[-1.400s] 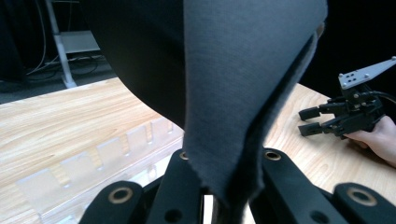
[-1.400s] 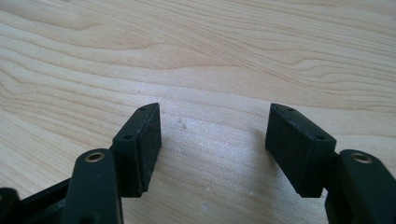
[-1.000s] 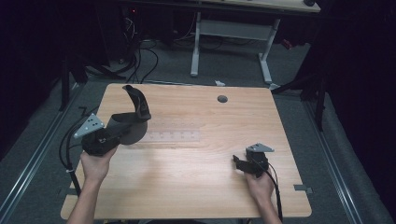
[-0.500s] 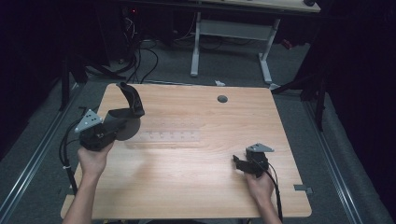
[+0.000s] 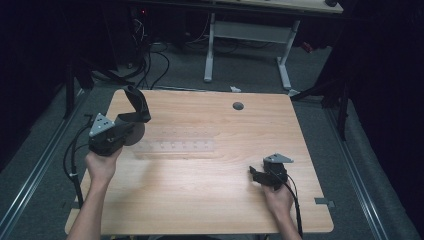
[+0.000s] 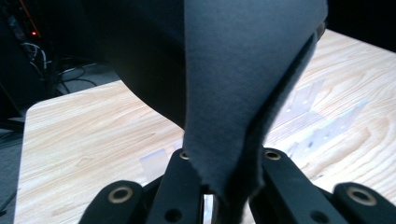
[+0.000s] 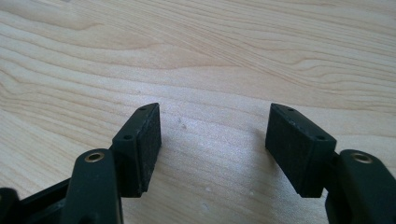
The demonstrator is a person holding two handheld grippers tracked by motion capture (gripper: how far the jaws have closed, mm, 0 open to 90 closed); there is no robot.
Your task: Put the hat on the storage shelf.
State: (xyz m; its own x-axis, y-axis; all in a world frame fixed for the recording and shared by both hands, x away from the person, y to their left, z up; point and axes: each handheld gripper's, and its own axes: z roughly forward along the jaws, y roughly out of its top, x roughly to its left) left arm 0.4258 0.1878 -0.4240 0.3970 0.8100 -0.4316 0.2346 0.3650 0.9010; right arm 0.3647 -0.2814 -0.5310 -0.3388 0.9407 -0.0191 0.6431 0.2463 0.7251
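A dark grey cloth (image 5: 136,107) hangs from my left gripper (image 5: 126,131) over the table's left side, one end sticking up and back. In the left gripper view the cloth (image 6: 233,84) sits pinched between the two black fingers (image 6: 180,179), and my left gripper (image 6: 224,161) is shut on it. My right gripper (image 5: 255,174) rests low on the wood near the front right. Its pads (image 7: 145,140) stand wide apart, so the right gripper (image 7: 215,140) is open with bare table between them.
A clear plastic strip with small holes (image 5: 175,148) lies flat on the wooden table (image 5: 210,200), just right of the left gripper, and appears as the same strip (image 6: 322,116) behind the cloth. A round cable hole (image 5: 238,106) is at the back. Cables lie on the floor beyond.
My left gripper has carried the cloth toward the table's left, a little farther back. The right gripper has stayed where it was.
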